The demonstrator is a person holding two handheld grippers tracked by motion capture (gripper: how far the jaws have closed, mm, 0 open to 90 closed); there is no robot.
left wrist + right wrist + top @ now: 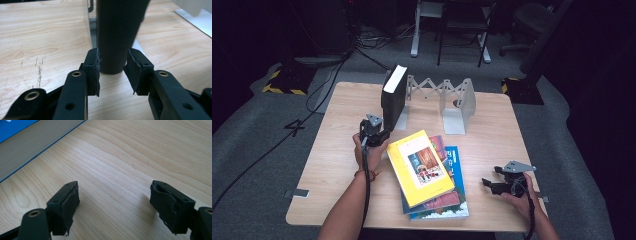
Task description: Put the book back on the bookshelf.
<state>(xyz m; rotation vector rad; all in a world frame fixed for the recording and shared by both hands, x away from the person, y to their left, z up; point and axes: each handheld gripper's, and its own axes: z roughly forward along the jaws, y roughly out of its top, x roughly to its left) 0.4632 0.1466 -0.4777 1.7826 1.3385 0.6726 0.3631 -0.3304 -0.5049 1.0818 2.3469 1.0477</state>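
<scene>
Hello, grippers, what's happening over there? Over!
Left gripper open around black book's spine, not clamped. Right gripper open, empty, near book stack. Book stands at bookend. Nothing blocking.

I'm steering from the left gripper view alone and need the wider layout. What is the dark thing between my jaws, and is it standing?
Observer: It is a black book, upright against the left end plate of a grey expanding bookend rack. The left gripper sits at its near lower edge.
Operator: Are my jaws closed on it?
Observer: In your view there is a gap at each pad, so they look open around the spine.
Operator: What else is on the table?
Observer: A stack of three flat books, with a yellow book on top, lies near the front edge.
Operator: Where is the other gripper?
Observer: The right gripper rests open, to the right of that stack.
</scene>
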